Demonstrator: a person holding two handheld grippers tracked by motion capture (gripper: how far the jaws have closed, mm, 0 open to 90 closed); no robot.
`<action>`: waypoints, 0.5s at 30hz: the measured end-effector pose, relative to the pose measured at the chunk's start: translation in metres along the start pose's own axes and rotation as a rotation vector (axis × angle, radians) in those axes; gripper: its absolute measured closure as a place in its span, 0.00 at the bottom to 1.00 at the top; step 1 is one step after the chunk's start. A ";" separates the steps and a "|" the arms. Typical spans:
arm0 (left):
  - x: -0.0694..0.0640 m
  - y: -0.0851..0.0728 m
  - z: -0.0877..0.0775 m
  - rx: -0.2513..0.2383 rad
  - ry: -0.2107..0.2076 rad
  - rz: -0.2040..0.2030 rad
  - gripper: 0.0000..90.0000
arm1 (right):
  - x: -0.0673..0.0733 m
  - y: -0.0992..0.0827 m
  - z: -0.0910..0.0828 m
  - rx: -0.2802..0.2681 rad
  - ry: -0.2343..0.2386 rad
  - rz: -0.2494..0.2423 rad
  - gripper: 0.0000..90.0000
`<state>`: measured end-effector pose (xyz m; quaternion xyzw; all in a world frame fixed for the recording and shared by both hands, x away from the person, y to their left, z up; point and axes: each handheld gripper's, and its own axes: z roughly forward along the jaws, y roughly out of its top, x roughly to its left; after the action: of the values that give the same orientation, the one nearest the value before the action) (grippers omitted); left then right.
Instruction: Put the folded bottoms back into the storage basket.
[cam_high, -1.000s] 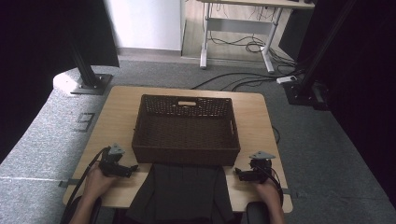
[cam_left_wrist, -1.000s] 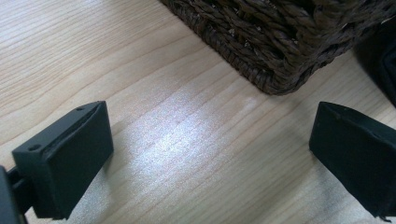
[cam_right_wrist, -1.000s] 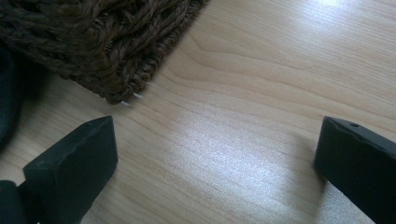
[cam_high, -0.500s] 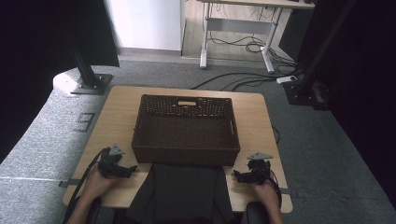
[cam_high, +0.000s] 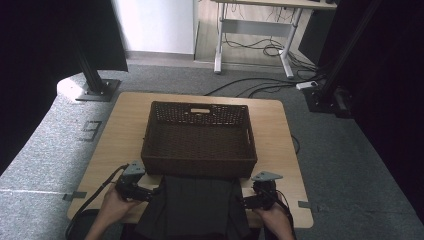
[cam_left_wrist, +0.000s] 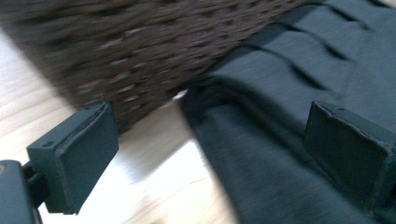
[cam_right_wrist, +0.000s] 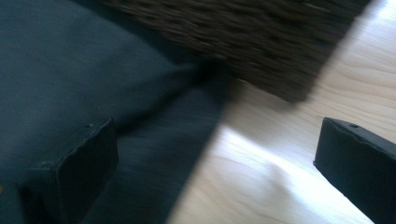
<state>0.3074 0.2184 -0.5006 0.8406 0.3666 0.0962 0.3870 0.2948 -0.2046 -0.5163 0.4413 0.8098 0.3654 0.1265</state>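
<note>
A dark folded cloth (cam_high: 192, 207) lies at the table's near edge, just in front of a brown wicker basket (cam_high: 199, 139). My left gripper (cam_high: 150, 193) sits at the cloth's left edge, open, its jaws spanning the cloth's corner (cam_left_wrist: 243, 140) and bare wood beside the basket (cam_left_wrist: 140, 51). At the cloth's right edge my right gripper (cam_high: 245, 202) is open too, one jaw over the cloth (cam_right_wrist: 93, 93) and the other over the tabletop, with the basket's corner (cam_right_wrist: 261, 42) just beyond.
The basket fills the middle of the light wooden table (cam_high: 122, 130) and looks empty. Black stand posts (cam_high: 92, 75) rise at the far left and far right. A desk frame and floor cables (cam_high: 265, 50) lie beyond the table.
Both grippers have edged inward toward the cloth's sides. The cloth and basket have not moved.
</note>
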 end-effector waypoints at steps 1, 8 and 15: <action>-0.004 0.001 0.003 0.001 -0.018 -0.001 0.04 | 0.005 0.002 0.000 -0.004 0.017 0.002 0.00; -0.024 -0.007 0.030 0.091 -0.040 -0.014 0.00 | 0.037 0.009 0.015 0.035 0.051 -0.004 0.00; -0.023 -0.020 0.035 0.147 -0.058 -0.081 0.00 | 0.027 -0.007 0.027 0.093 0.072 0.106 0.00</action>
<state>0.2958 0.1909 -0.5362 0.8537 0.3949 0.0292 0.3384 0.2889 -0.1727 -0.5373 0.4755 0.8055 0.3490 0.0573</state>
